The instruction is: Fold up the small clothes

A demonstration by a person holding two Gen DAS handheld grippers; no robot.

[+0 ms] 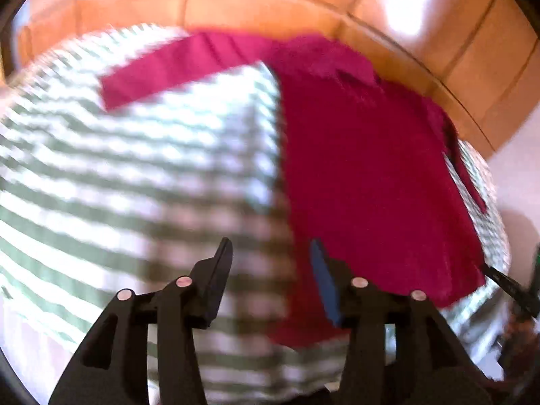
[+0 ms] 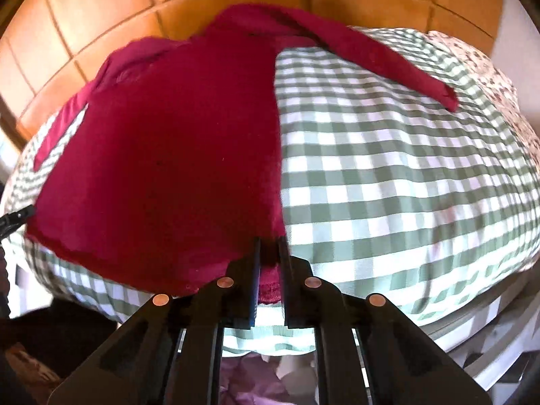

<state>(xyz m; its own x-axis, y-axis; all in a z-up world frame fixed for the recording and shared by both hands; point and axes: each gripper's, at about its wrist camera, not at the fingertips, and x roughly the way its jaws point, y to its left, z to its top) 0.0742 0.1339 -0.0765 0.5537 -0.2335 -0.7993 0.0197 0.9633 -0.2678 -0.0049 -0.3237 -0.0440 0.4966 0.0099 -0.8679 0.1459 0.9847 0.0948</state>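
Right gripper (image 2: 269, 241) is pinched on the hem of the red top (image 2: 162, 155). Left gripper (image 1: 271, 246) hangs parted over the checked cloth (image 1: 135, 175), holding nothing.

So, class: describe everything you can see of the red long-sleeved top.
The red top is a plain, soft-looking knit, lying spread on a green-and-white checked cloth, one long sleeve stretched out sideways. The right gripper pinches its bottom hem. The left gripper is open at the opposite lower edge, not gripping.
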